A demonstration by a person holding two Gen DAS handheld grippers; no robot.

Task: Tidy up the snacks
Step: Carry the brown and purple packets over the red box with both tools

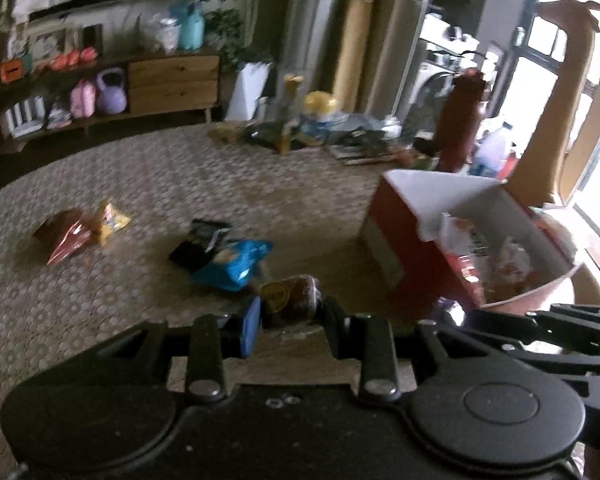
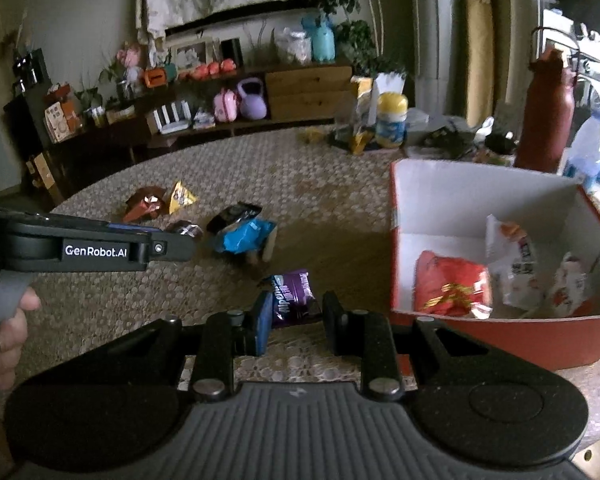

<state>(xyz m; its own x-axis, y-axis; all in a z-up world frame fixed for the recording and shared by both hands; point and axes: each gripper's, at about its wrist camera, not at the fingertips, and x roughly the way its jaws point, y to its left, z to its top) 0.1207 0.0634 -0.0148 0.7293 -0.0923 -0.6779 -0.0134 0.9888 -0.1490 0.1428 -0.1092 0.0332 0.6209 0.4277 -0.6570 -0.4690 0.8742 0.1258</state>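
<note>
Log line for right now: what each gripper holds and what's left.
left gripper: shut on brown snack pack | right gripper: shut on purple snack pack | red box: open, holds packets | blue packet: on table

Non-task: dark red bottle [image 2: 548, 108] upright at table [image 2: 100, 312] far edge, right side; purple kettlebell [image 2: 253, 100] on wooden sideboard [image 2: 308, 88] shelf behind; teal figure [image 2: 323, 38] on top.

I count four snack packets [image 2: 224, 220] loose on the table ahead of my claws, three packets [image 2: 500, 276] in the one red box [image 2: 500, 332] (right of them), one in each claw.
</note>
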